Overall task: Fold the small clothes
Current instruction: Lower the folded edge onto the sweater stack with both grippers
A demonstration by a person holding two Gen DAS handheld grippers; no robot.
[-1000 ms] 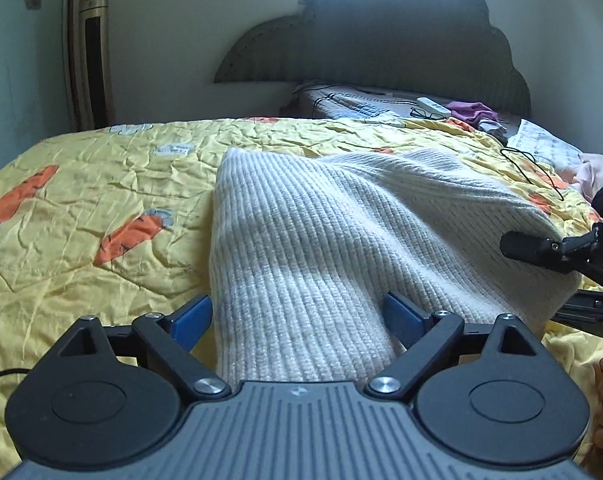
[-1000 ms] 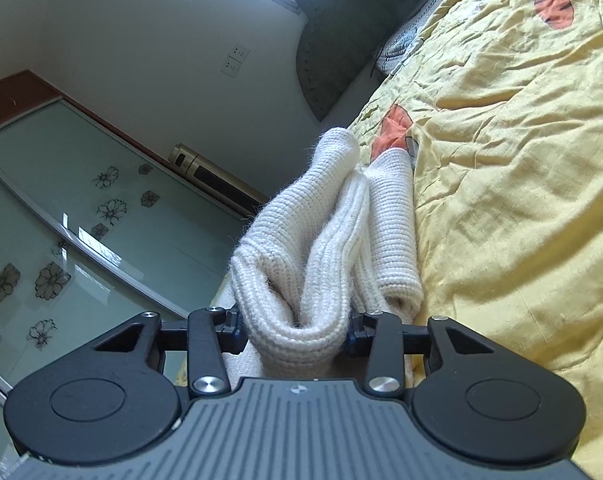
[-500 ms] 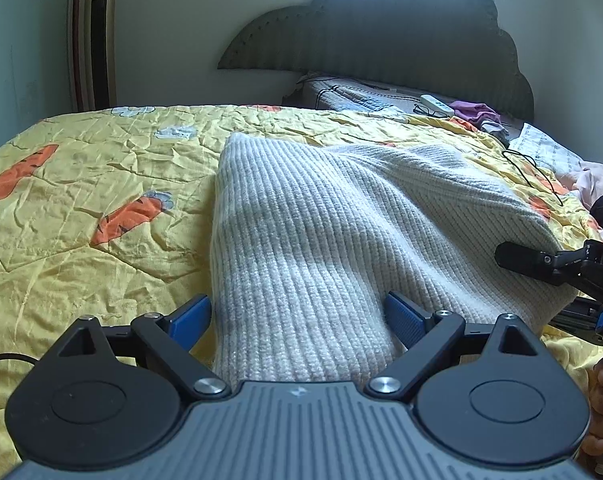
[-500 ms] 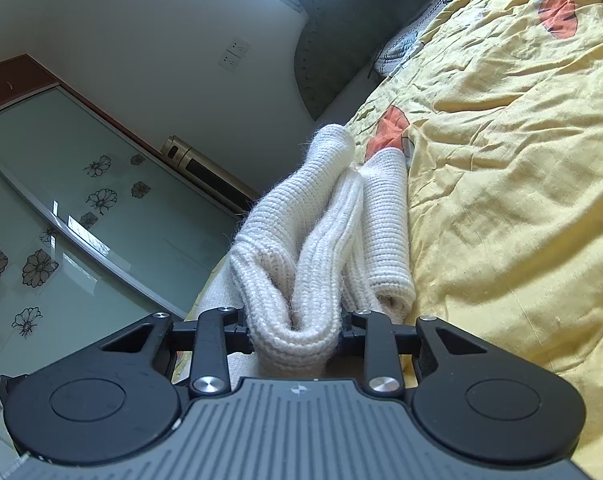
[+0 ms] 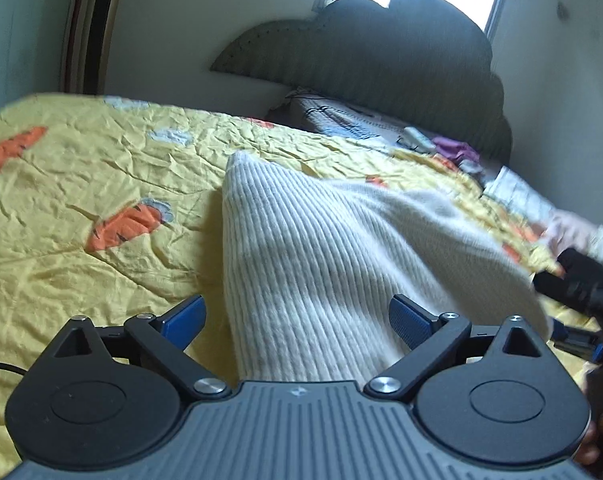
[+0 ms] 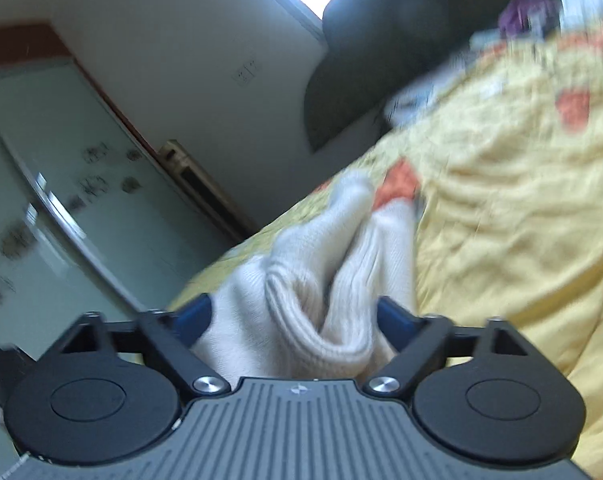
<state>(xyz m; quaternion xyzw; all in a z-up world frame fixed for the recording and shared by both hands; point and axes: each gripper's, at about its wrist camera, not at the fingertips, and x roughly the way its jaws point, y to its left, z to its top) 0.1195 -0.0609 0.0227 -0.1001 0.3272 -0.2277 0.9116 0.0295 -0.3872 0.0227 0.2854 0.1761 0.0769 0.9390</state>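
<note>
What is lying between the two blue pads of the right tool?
A bunched fold of the white knit sweater lies between the pads of the right tool, whose jaws are opening around it; this shows in the right wrist view.

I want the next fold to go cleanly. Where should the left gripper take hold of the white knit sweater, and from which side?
Probably the near ribbed edge of the white knit sweater, from the front: it already lies between the opening jaws of the left gripper, and the bedspread beside it is bare.
</note>
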